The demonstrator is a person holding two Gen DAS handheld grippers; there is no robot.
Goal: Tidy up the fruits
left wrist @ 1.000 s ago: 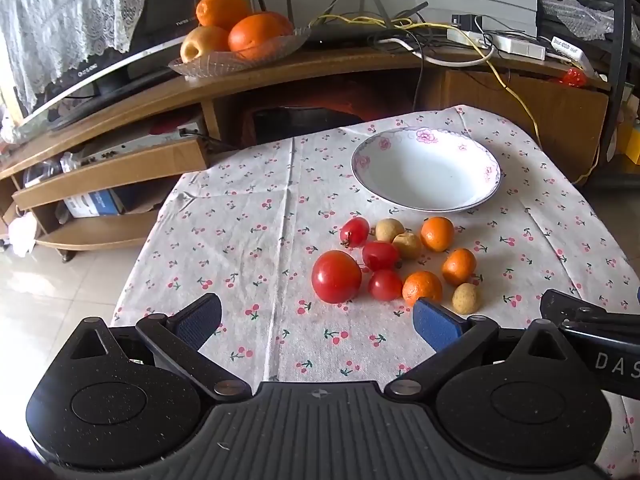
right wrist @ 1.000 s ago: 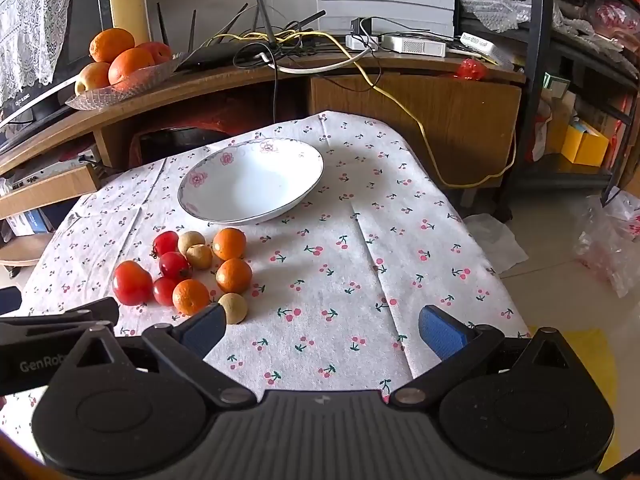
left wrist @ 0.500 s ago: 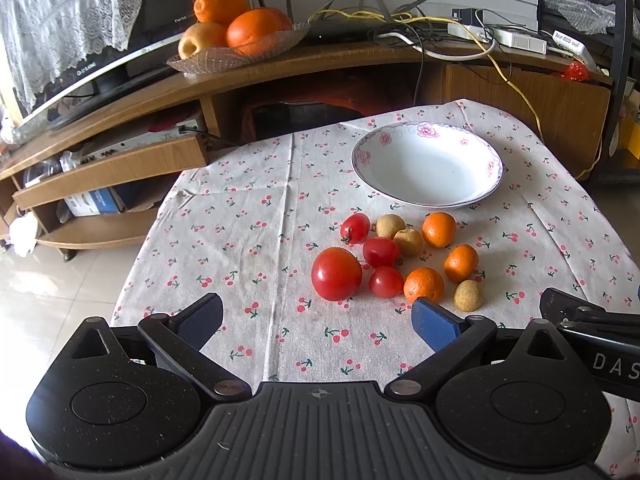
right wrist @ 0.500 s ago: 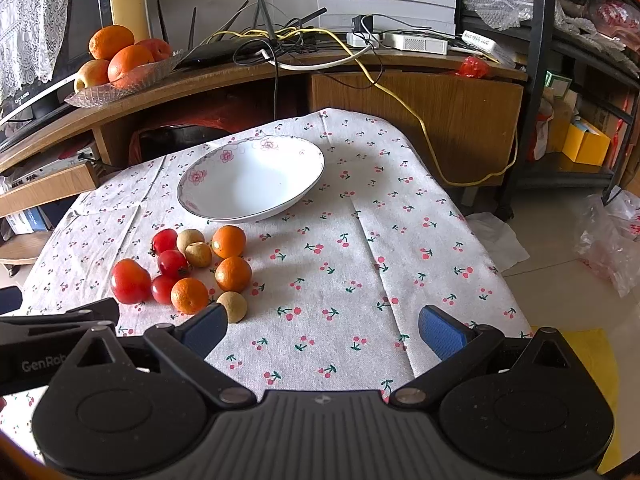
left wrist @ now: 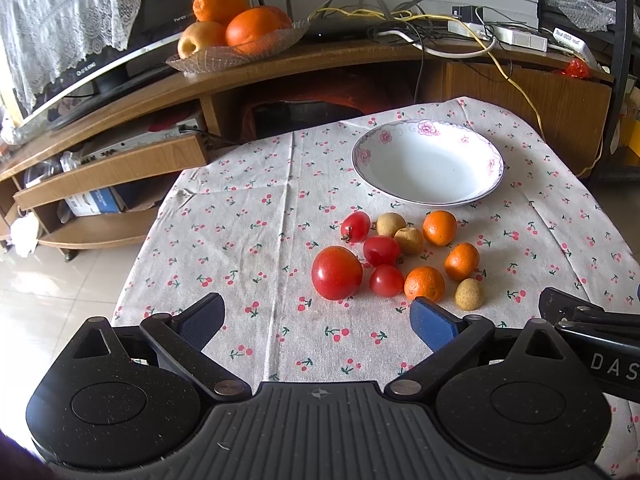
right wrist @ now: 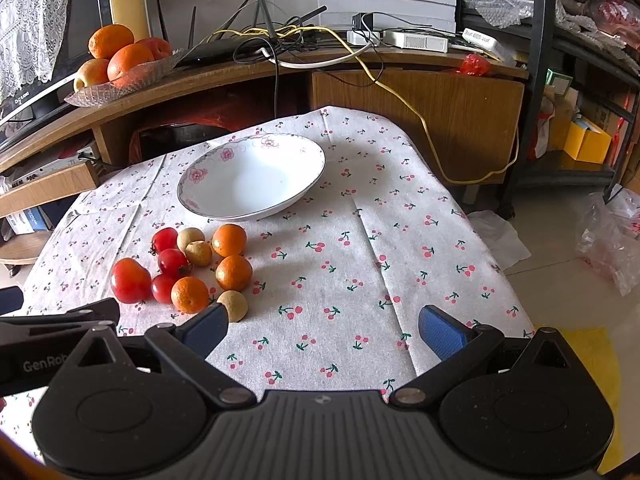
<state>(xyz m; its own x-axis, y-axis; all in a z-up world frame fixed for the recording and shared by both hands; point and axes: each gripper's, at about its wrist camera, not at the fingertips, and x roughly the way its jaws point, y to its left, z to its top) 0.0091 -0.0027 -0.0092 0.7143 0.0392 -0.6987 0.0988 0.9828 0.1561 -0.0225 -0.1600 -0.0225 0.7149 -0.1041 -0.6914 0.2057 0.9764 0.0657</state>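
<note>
A small table under a cherry-print cloth (left wrist: pixel 248 216) holds an empty white bowl (left wrist: pixel 428 164) and, just in front of it, a loose cluster of fruit. Reading the cluster from left to right: a big tomato (left wrist: pixel 337 273) sits at the far left, well in front of the bowl; three small tomatoes (left wrist: pixel 381 251) lie beside it, the rearmost nearest the bowl; two pale brown fruits (left wrist: pixel 408 240) touch each other just in front of the bowl's rim; three small oranges (left wrist: pixel 439 227) run along the right side; and one more pale brown fruit (left wrist: pixel 469 294) lies at the cluster's front right, farthest from the bowl. Nothing is in the bowl yet, so the sorting appears not to have begun. The left gripper (left wrist: pixel 316 318) hangs above the cloth in front of the cluster, spread wide with nothing between its pads. The right gripper (right wrist: pixel 322 330) is likewise spread and empty, to the right of the cluster, one pad just beside that front fruit. The step in hand looks like choosing a first fruit. The next move likely calls for lowering one gripper over a piece at the cluster's edge, closing gently so it does not roll, then carrying it to the bowl.
</note>
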